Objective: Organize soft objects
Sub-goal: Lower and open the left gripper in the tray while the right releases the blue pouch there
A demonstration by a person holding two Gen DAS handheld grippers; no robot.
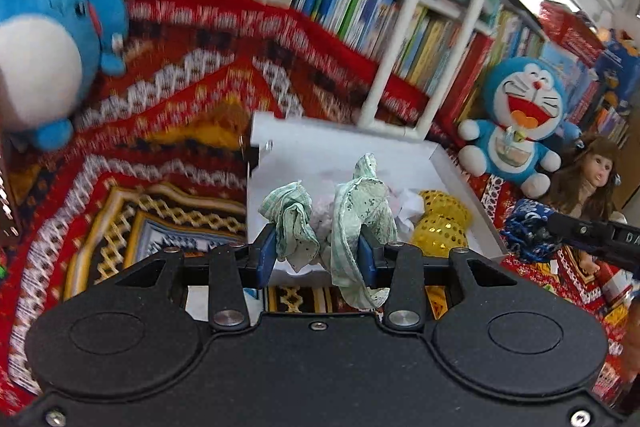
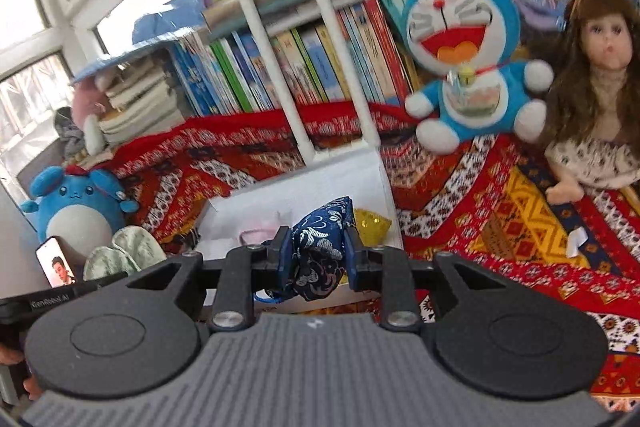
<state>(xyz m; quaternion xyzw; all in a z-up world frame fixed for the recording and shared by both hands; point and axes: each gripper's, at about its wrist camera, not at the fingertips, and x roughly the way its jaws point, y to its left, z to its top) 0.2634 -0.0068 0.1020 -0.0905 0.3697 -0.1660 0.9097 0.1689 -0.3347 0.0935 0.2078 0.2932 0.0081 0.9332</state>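
Observation:
My left gripper (image 1: 318, 259) is shut on a pale green patterned cloth (image 1: 356, 215), held just above the near edge of a white tray (image 1: 452, 163). The tray holds a yellow sequin pouch (image 1: 442, 227) and crumpled white fabric (image 1: 410, 211). My right gripper (image 2: 318, 259) is shut on a dark blue patterned cloth (image 2: 320, 251), held over the same tray (image 2: 248, 211); the yellow pouch (image 2: 372, 225) shows behind it. The right gripper with the blue cloth (image 1: 524, 231) appears at the right in the left wrist view. The green cloth (image 2: 124, 251) shows at the left in the right wrist view.
A red patterned blanket (image 1: 180, 99) covers the surface. A round blue plush (image 1: 48, 39) sits left, a Doraemon plush (image 1: 516, 123) and a brown-haired doll (image 1: 588, 179) right. A white rack frame (image 1: 404, 27) stands behind the tray, before shelves of books (image 2: 312, 63). A phone (image 2: 56, 265) stands at left.

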